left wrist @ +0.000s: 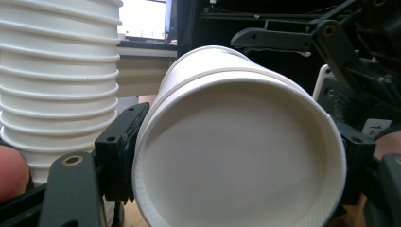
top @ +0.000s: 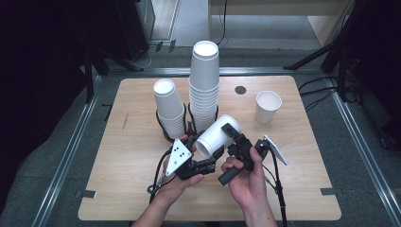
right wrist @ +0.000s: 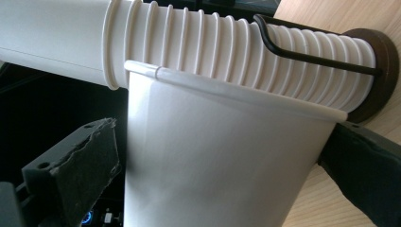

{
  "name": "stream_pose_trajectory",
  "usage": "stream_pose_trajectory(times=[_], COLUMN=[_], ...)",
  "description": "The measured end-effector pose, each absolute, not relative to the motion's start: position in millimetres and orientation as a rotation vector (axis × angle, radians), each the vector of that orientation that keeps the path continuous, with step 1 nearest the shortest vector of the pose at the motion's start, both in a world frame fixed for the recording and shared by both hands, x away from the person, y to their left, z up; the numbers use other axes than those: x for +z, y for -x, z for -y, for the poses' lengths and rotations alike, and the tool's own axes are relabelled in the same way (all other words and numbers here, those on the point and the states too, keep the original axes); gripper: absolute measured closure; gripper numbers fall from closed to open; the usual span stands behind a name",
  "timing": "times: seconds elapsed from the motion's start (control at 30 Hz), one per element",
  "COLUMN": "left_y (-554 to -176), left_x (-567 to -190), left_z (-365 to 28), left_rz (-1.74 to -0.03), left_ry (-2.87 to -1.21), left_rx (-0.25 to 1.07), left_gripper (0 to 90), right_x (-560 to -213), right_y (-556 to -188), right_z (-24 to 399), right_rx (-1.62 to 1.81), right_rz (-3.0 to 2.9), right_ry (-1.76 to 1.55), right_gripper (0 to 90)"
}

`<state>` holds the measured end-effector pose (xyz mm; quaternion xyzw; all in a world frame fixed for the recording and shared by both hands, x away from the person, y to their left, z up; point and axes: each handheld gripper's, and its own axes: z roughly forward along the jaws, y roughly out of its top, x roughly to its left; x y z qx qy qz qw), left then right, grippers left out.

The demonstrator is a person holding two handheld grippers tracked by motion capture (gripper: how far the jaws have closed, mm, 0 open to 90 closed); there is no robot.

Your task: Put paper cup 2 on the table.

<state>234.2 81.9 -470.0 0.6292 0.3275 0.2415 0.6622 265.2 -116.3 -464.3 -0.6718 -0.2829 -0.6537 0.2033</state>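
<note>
At the table's near centre, the left gripper (top: 215, 153) clamps the base of a tipped paper cup (top: 216, 136) while the right gripper (top: 231, 135) grips its wall, mouth toward 2 o'clock. Beyond, at 11 o'clock, stands the tall cup stack (top: 204, 87); a lone cup (top: 267, 107) sits at 2 o'clock

A light wooden table (top: 142, 189) is carrying two cup stacks in holders (top: 204, 90) centre frame and a single paper cup (top: 267, 107) upper right.

Matt white paper cup (top: 217, 135) — wood table (top: 132, 189)
</note>
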Motion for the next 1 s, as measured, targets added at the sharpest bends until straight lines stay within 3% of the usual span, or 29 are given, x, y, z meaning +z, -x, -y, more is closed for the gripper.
stream_pose_trajectory(times=[0.27, 1.0], left_y=[-233.1, -232.8], left_x=[-470.8, -470.3], left_z=[-80.4, -82.8], left_rz=[-0.722, -0.712], left_ry=[-1.434, -1.422], left_rx=[0.544, 0.518], left_gripper=[23.1, 19.7], right_x=[-466.4, -463.9], right_y=[-268.7, -261.0], right_z=[112.4, 107.7], right_rx=[-1.807, -1.899], right_rz=[0.772, 0.763], right_ry=[1.867, 1.864], right_gripper=[0.5, 13.2])
